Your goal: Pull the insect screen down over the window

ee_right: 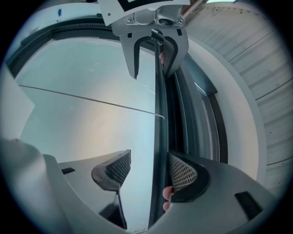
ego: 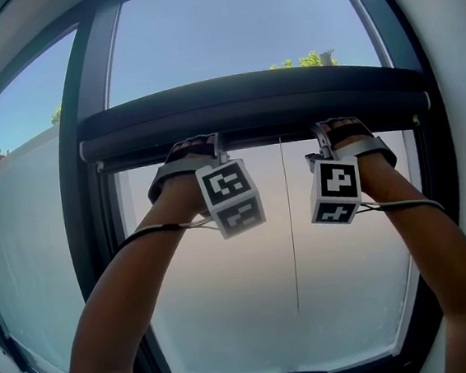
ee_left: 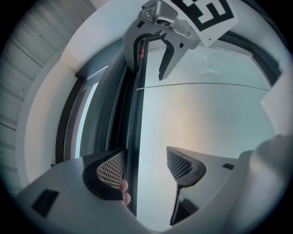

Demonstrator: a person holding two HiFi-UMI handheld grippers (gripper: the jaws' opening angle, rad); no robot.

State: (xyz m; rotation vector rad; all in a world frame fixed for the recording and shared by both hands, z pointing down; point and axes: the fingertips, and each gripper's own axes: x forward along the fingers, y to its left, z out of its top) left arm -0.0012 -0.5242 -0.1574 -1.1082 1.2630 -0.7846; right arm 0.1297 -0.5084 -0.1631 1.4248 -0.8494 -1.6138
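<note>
insect screen: not drawn down; dark rounded cassette point(ego: 249, 101), matte, spans the window frame point(ego: 86, 205) at mid-height
pull bar: slim dark straight bar point(ego: 265, 142) just under the cassette
cord: thin line point(ego: 291, 242) hanging from the bar down the hazy lower pane
left gripper point(ego: 204, 147): raised to the bar; jaws wide apart, the bar point(ee_left: 132, 151) stands between them, against the left pad point(ee_left: 111, 170), clear of the other pad
right gripper point(ego: 331, 134): same pose; jaws wide apart, the bar point(ee_right: 159, 137) lies against the right pad point(ee_right: 183, 172), the other pad off it
pads: perforated grid texture, set in dark teardrop tips on smooth grey bodies
fingertips: person's, seen beside the bar point(ee_left: 124, 192) point(ee_right: 167, 197)
marker cubes: white, black square patterns, left point(ego: 231, 197), right point(ego: 334, 190)
</note>
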